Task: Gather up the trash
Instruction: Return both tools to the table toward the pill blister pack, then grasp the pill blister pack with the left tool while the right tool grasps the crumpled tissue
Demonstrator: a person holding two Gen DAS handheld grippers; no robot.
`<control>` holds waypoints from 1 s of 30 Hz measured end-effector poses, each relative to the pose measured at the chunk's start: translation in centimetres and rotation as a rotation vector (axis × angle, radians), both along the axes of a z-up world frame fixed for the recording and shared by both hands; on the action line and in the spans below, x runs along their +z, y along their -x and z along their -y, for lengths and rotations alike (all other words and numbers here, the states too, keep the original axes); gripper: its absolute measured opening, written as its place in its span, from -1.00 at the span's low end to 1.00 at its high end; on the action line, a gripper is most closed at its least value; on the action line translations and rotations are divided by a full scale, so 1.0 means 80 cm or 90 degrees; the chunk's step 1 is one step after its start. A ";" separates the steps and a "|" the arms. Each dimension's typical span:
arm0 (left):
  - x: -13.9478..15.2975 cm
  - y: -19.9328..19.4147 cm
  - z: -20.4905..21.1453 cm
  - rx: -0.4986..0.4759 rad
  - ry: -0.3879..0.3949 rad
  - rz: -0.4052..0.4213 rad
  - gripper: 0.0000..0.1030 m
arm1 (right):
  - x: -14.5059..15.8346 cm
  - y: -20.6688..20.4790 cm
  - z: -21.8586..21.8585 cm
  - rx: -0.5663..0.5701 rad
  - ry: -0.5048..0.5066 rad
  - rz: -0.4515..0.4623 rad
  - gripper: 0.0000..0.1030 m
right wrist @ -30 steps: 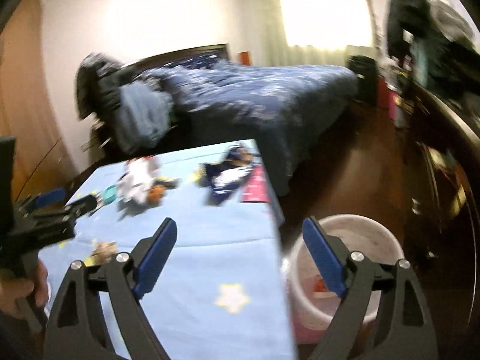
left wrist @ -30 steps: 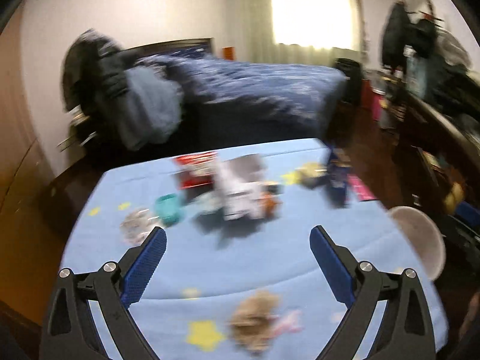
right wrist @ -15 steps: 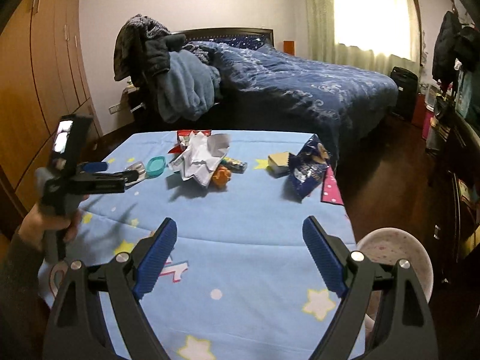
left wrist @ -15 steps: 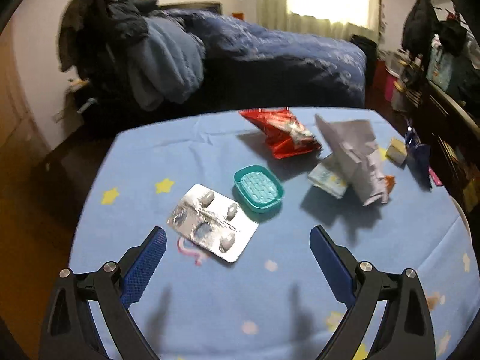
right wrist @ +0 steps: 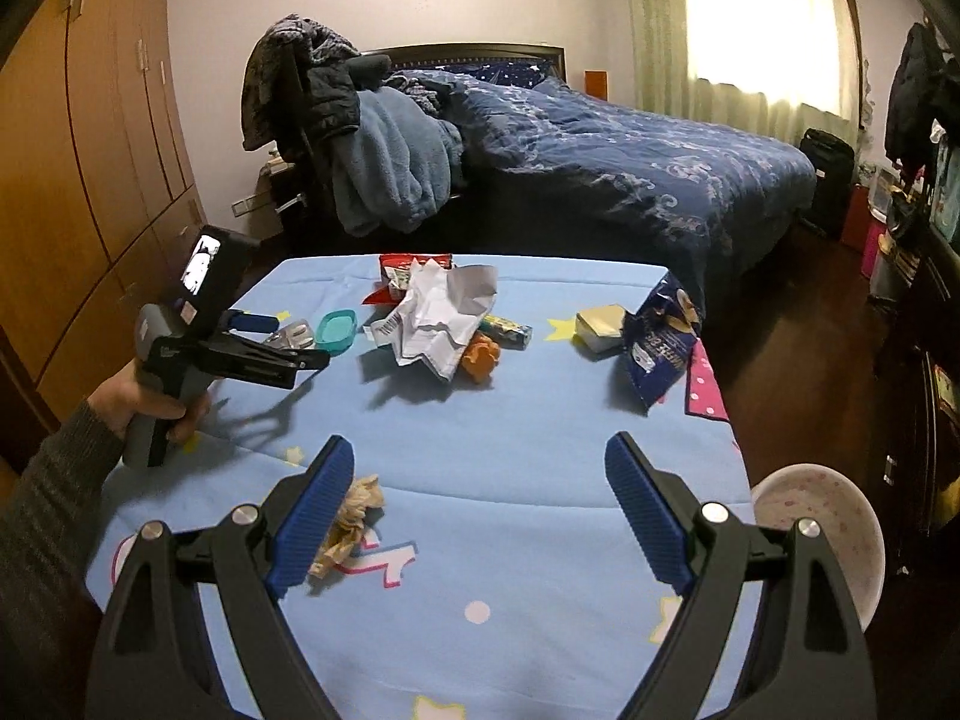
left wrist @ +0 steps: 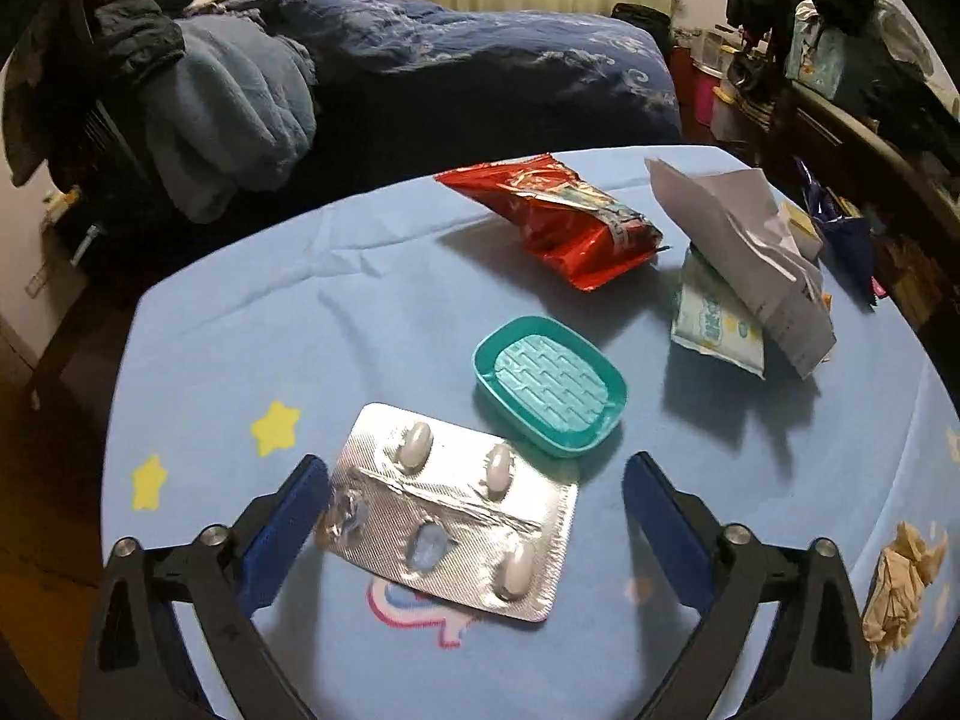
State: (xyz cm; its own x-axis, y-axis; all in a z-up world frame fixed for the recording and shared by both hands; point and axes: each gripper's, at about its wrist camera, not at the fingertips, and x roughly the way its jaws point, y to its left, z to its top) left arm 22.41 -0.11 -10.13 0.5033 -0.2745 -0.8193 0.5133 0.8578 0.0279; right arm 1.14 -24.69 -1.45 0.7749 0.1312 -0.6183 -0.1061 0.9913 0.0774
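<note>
Left gripper (left wrist: 474,507) spread wide over the silver blister pack (left wrist: 453,513), which lies flat on the blue tabletop (left wrist: 240,330) just beside a teal soap dish (left wrist: 549,384). Right gripper (right wrist: 477,507) also wide open, holding nothing, a crumpled tissue (right wrist: 351,516) by its left finger. A white bin (right wrist: 822,531) stands past the tabletop's right edge.

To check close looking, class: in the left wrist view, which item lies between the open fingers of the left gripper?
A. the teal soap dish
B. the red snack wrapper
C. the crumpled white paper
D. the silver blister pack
D: the silver blister pack lies flat between the fingers of the open left gripper, with the teal soap dish just beyond it.
</note>
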 end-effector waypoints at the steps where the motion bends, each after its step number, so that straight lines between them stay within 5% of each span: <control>1: 0.000 -0.002 -0.001 -0.003 0.007 -0.003 0.93 | 0.001 0.000 -0.002 0.002 0.000 0.000 0.68; 5: 0.000 0.002 -0.002 0.004 0.007 0.006 0.86 | 0.001 -0.002 -0.008 0.010 -0.004 -0.001 0.68; 10: 0.007 0.026 -0.002 0.011 0.006 0.022 0.48 | -0.006 -0.008 -0.020 0.022 -0.004 -0.013 0.68; 12: 0.011 0.033 -0.007 0.020 0.013 0.025 0.16 | -0.010 -0.009 -0.025 0.028 -0.003 -0.019 0.68; 19: 0.011 0.053 -0.016 0.028 0.019 0.015 0.17 | -0.021 -0.011 -0.034 0.036 -0.007 -0.032 0.68; 20: 0.011 0.054 -0.014 0.025 0.018 0.019 0.30 | -0.021 -0.010 -0.034 0.037 -0.006 -0.032 0.68; 21: 0.010 0.054 -0.012 0.017 0.018 0.012 0.73 | -0.020 -0.009 -0.035 0.038 -0.006 -0.030 0.68; 22: 0.007 0.052 -0.008 0.008 0.019 -0.005 0.92 | -0.019 -0.009 -0.035 0.038 -0.005 -0.029 0.68; 28: 0.001 0.054 0.006 -0.012 0.004 0.003 0.92 | -0.016 -0.007 -0.032 0.036 -0.009 -0.026 0.68; 30: 0.004 0.056 0.004 -0.007 0.007 0.012 0.55 | -0.015 -0.007 -0.030 0.035 -0.011 -0.024 0.68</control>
